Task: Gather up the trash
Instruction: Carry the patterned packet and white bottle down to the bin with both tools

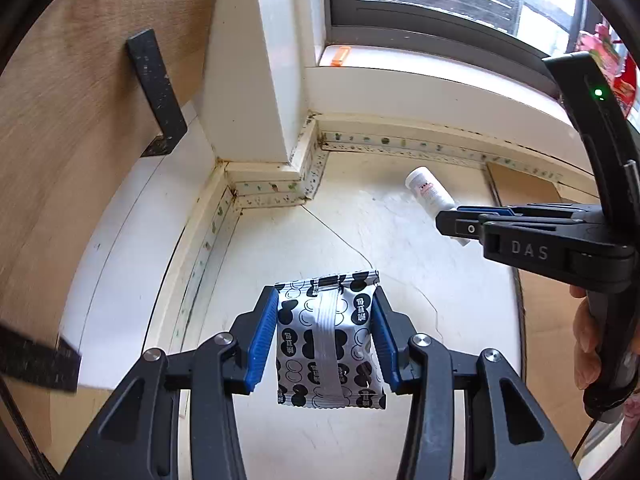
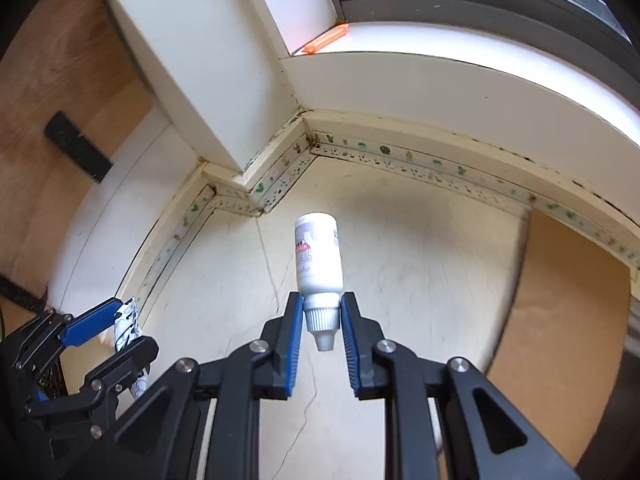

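Observation:
A silver snack packet (image 1: pixel 330 340) printed with black and white shapes hangs above the pale floor, my left gripper (image 1: pixel 326 308) shut on its two sides with the blue pads. A small white bottle (image 2: pixel 320 258) with a red label is lifted off the floor, my right gripper (image 2: pixel 322 310) shut on its ribbed cap, nozzle pointing toward the camera. In the left wrist view the right gripper (image 1: pixel 460 224) comes in from the right with the bottle (image 1: pixel 430 192) sticking out beyond its fingers. The right wrist view shows the left gripper (image 2: pixel 124 330) at lower left with the packet (image 2: pixel 128 326).
A white wall corner and pillar (image 1: pixel 256 92) with a stained, sticker-dotted baseboard (image 1: pixel 400 146) borders the floor. An orange object (image 1: pixel 340 56) lies on the window sill. Wooden furniture with a black bracket (image 1: pixel 156 88) stands at left. A brown cardboard sheet (image 2: pixel 560 328) lies at right.

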The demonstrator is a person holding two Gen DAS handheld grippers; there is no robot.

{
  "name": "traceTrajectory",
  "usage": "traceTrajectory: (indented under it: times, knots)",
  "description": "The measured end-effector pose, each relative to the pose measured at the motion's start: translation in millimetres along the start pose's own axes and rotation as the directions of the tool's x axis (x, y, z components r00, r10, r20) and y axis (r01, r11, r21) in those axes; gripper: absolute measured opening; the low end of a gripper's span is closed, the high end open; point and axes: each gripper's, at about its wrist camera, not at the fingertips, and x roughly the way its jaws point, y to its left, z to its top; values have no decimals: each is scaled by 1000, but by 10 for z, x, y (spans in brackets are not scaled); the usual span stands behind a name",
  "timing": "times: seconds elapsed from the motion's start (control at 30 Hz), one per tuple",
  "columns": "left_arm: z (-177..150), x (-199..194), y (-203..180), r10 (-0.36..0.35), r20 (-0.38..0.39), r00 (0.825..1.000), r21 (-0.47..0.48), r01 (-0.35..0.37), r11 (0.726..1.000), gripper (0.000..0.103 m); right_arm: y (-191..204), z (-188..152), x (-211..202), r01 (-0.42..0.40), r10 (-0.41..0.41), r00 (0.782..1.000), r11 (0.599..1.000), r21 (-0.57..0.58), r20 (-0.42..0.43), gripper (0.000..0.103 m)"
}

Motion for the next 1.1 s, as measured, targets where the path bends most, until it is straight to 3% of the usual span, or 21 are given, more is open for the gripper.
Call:
traceTrajectory:
  times: [0.33,0.67,1.1]
  knots:
    - [-603,-682,-156,-91,42,995,48,89,995,43,360,-724,-825,50,-51,998,999,20,44,19]
    - [-1297,-1357,-258,-211,96,973,76,204,976,43,801,-1643,-1684,87,-89,991,996,32,104,19]
    - [-2203,-1962,-121,-325,101,940,-13,328,945,43,1289,-2740,-2222,29,-30,994,1000,6,102,19]
